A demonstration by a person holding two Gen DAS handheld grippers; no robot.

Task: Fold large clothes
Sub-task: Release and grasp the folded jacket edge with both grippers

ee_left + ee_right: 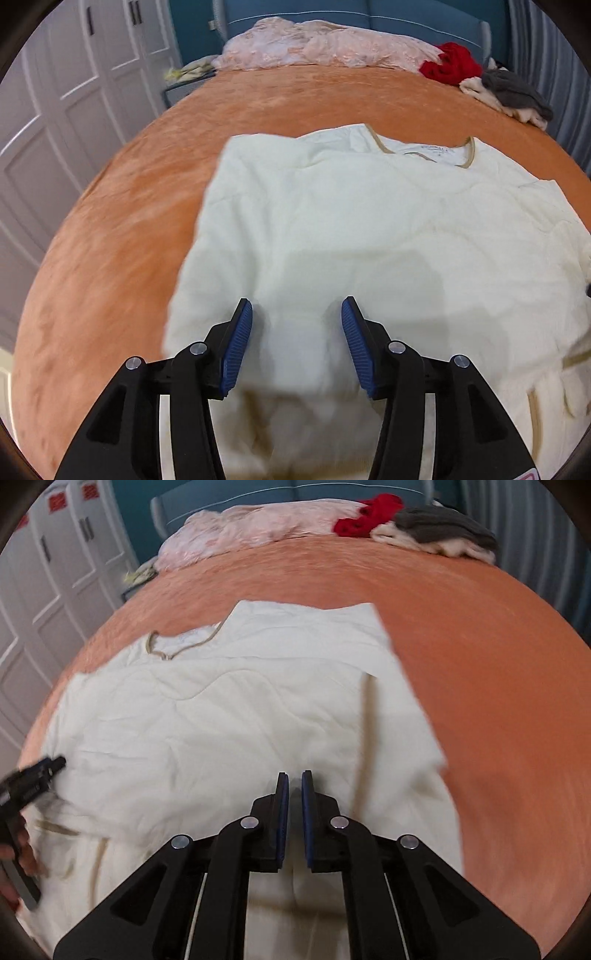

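Bed: a big bed with an orange blanket (122, 206) fills both views.
Cream shirt: a big cream shirt (351, 221) lies flat on the near part of the blanket. Its tan-edged neck hole (424, 147) points to the far side. Both of its sides are folded in over the middle, so the left and right edges look straight.
Left tongs: the left gripper (297, 314) hangs over the near part of the shirt. Its two blue pads (238, 343) stand wide apart. Nothing is between them.
Right tongs: the right gripper (294, 786) hangs over the near right part of the shirt. Its pads are almost together, with only a thin gap. No cloth is pinched in them.
Hand: in the right wrist view, a hand (22, 849) holds the left gripper at the left edge.
Far pile, left: a crumpled pink cloth (325, 46) lies at the far side of the bed.
Far pile, right: a red cloth (450, 62), a grey cloth (513, 88) and a pale cloth (406, 535) lie bunched at the far right.
Wall: white closet doors (74, 92) stand on the left. A blue headboard (369, 11) is at the far end.
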